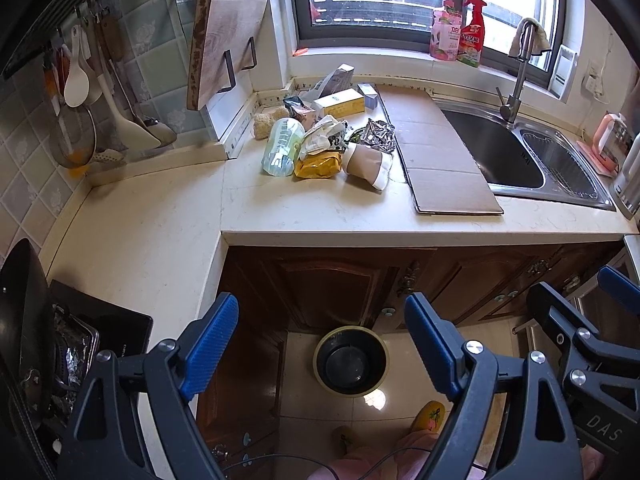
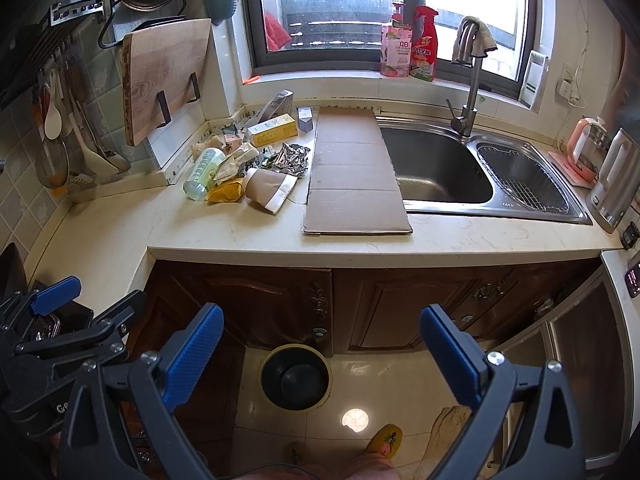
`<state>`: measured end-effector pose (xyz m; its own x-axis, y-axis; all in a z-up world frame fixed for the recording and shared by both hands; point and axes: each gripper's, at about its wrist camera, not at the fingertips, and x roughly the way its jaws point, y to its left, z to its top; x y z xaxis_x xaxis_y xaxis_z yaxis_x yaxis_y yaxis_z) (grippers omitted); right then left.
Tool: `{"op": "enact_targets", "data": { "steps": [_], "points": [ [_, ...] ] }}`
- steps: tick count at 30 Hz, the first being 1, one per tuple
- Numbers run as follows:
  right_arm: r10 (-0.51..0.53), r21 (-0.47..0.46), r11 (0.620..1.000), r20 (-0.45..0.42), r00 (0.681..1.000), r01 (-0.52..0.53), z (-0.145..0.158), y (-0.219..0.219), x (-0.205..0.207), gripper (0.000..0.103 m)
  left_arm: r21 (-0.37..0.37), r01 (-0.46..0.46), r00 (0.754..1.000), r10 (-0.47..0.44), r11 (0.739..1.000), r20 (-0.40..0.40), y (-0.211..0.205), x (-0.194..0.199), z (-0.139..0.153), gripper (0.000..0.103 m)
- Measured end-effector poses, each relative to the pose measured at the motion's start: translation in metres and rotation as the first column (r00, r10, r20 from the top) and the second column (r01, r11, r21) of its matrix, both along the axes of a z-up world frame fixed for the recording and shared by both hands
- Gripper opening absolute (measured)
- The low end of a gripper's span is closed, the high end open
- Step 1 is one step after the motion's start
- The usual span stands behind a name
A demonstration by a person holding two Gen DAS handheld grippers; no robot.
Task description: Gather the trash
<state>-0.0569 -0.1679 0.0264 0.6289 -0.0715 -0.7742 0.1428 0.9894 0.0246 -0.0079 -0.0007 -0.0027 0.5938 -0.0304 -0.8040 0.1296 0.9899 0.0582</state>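
Grippers are both held in front of the bench edge, above the floor. The left gripper has its blue pads wide apart and holds nothing. The right gripper is wide open too and is empty; in the left wrist view it shows at the right edge, beside the left one.

Below and between the pads, a round bin stands on the tiled floor, just in front of the dark wooden cupboard doors. It has a black inside and I see nothing in it.

The trash lies in a pile on the bench, near the back corner: a green bottle, a yellow wrapper, a paper cup on its side, crumpled paper, crumpled foil and a yellow box behind them. These things touch one another.

Just right of the pile a flat cardboard sheet lies on the bench, and its right edge reaches over the sink. A cutting board leans at the wall to the left.
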Motion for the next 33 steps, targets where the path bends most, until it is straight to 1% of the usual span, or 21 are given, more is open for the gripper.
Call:
{"op": "enact_targets", "data": {
  "steps": [15, 27, 33],
  "points": [
    [0.001, 0.001, 1.0, -0.002, 1.0, -0.001, -0.002, 0.002, 0.003, 0.1, 0.0, 0.001, 1.0, -0.001, 1.0, -0.001, 0.0, 0.0, 0.0, 0.082],
    [0.001, 0.002, 1.0, -0.002, 1.0, -0.001, 0.003, 0.005, 0.015, 0.1, 0.0, 0.001, 1.0, -0.001, 1.0, -0.003, 0.002, 0.0, 0.0, 0.081],
    [0.005, 0.003, 1.0, 0.003, 1.0, -0.005, -0.001, 0.008, 0.008, 0.1, -0.002, 0.002, 1.0, -0.002, 1.0, -0.004, 0.002, 0.0, -0.001, 0.08]
  ]
}}
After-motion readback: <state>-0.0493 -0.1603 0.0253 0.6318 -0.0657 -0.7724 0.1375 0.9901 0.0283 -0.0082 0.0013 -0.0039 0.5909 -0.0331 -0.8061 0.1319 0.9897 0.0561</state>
